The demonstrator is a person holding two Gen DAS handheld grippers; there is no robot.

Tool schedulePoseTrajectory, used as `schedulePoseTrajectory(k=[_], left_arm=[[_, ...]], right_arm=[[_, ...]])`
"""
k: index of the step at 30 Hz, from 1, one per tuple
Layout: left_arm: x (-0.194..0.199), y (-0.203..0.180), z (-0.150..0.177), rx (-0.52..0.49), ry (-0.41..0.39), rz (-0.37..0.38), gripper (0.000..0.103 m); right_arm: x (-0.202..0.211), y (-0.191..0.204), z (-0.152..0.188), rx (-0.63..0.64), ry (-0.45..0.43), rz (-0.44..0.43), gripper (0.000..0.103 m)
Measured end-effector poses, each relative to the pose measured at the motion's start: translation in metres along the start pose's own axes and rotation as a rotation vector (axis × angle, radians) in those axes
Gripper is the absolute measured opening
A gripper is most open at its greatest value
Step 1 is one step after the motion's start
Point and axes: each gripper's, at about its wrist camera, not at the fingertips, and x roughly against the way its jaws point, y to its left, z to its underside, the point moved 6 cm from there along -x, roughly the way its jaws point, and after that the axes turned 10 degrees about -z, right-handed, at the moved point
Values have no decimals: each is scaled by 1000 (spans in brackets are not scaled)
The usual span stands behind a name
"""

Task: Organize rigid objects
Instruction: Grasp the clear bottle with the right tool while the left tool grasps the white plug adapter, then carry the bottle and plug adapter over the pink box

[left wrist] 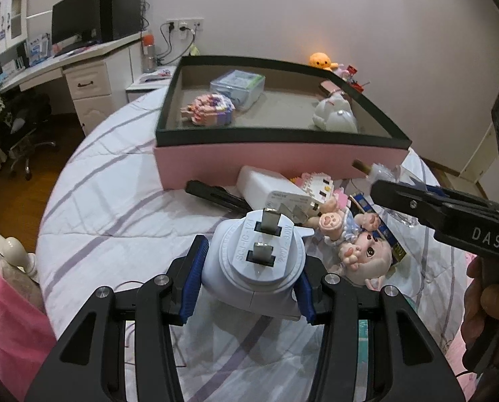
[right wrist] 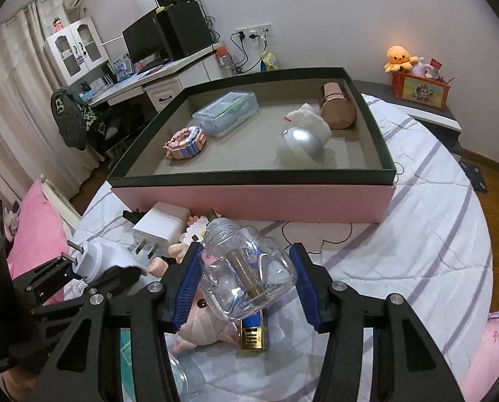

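My left gripper (left wrist: 249, 281) is shut on a white plug-in device (left wrist: 259, 254) with two metal prongs facing up, lifted a little above the bed. My right gripper (right wrist: 249, 281) is shut on a clear glass bottle (right wrist: 249, 268) with a gold tube inside; it also shows in the left wrist view (left wrist: 380, 174). Behind both stands a pink box with a dark rim (right wrist: 249, 197), holding a block model (right wrist: 185, 142), a clear plastic case (right wrist: 226, 114), a white and silver toy (right wrist: 303, 144) and a copper canister (right wrist: 338, 109).
On the striped bedcover (left wrist: 115, 201) lie a white charger (left wrist: 269, 187), a doll (left wrist: 363, 251), a block kitten (left wrist: 316, 184), a black object (left wrist: 215, 194) and a blue and gold box (right wrist: 254, 331). A desk (left wrist: 75, 57) stands at the far left, a nightstand with a red box (right wrist: 420, 88) at the right.
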Motion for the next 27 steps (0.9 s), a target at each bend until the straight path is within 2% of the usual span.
schedulePoseTrajectory(k=[12, 21, 27], left_arm=[[28, 8, -24, 14, -69, -10, 48], [32, 14, -99, 18, -186, -27, 48], [8, 13, -139, 19, -197, -12, 48]], right_arm=[[16, 12, -14, 20, -44, -7, 54], [34, 13, -74, 85, -134, 33, 54], [20, 4, -114, 101, -148, 52, 54]])
